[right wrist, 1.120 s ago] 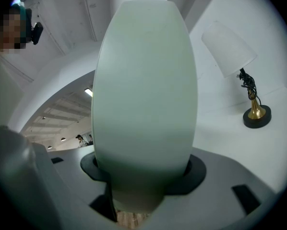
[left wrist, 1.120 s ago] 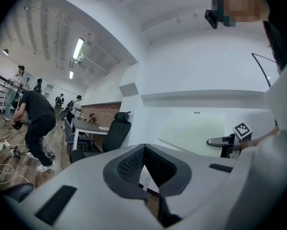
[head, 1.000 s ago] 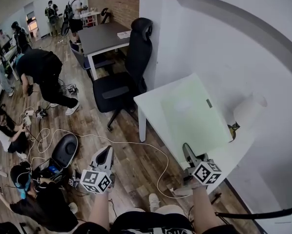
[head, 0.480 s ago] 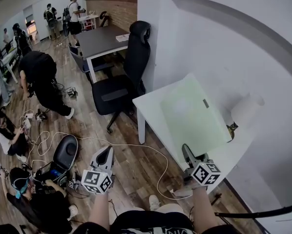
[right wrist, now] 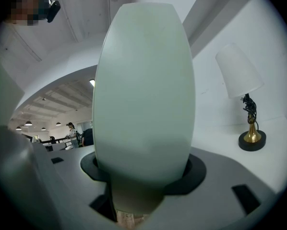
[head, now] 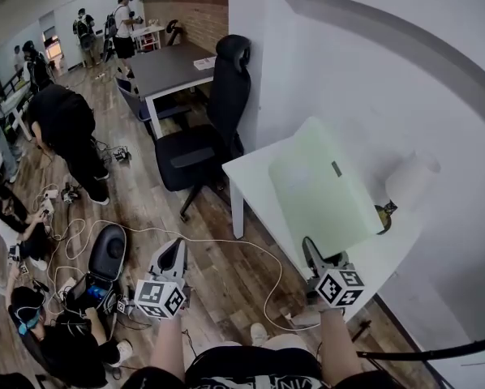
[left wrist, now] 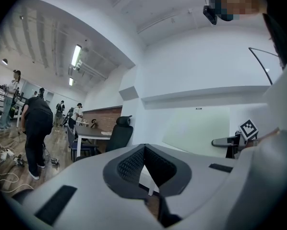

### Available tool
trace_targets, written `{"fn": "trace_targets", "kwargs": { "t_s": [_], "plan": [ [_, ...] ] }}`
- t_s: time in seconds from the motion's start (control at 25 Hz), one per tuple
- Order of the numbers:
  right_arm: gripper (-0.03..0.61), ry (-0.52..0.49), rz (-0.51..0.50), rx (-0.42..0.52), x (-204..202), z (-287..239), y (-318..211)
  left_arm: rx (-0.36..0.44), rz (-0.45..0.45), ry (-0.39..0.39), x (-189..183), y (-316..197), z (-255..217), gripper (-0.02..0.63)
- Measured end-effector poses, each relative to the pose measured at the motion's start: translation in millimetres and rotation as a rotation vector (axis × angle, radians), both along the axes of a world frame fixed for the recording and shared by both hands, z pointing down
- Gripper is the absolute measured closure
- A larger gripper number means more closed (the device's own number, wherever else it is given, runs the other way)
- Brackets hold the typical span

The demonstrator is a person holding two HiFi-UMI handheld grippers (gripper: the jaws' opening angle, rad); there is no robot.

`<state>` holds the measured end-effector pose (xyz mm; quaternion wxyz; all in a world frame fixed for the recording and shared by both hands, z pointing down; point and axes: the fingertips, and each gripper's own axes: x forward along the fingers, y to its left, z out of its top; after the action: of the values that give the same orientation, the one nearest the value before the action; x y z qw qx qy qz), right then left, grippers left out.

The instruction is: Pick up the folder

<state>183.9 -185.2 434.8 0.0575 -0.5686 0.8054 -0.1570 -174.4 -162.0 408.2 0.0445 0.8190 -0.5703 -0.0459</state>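
1. Wood-plank floor (head: 218, 282) fills much of the head view, with a white rectangular desk (head: 246, 173) set against a white wall.
2. Over that desk a pale green flat folder (head: 319, 189) is tilted up off the top, its near edge in the right gripper (head: 310, 250).
3. Only the right gripper view shows the grip itself: both jaws pressed on the folder, with 1 white-shaded, brass-footed lamp (right wrist: 246, 104) beside it.
4. Left gripper (head: 176, 254) hangs over the floor. Its own view shows the jaws together with nothing between them, and a black office chair (left wrist: 122, 133) beyond.
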Motion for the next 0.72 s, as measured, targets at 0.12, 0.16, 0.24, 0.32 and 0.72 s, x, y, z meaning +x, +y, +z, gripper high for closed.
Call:
{"fn": "trace_targets", "kwargs": {
  "t_s": [0.12,0.16,0.24,0.32,0.72],
  "plan": [
    [0.290,0.008,0.004,0.010,-1.0,0.3,0.5,0.003,-0.007,0.002,-2.7,-0.8,-1.3,0.600],
    [0.289,0.011,0.004,0.012,-0.9,0.0,0.4,0.003,-0.009,0.003,-3.2,-1.3,-1.5,0.600],
    [0.290,0.015,0.006,0.017,0.3,-1.3,0.7,0.005,-0.011,0.005,-3.0,-2.1,-1.7,0.600],
    [0.290,0.015,0.007,0.020,0.5,-2.3,1.5,0.005,-0.014,0.007,-3.9,-1.9,-1.6,0.600],
    [0.290,0.009,0.011,0.035,1.8,-6.8,4.0,0.001,-0.021,0.011,-6.1,0.0,-1.5,0.600]
  ]
}}
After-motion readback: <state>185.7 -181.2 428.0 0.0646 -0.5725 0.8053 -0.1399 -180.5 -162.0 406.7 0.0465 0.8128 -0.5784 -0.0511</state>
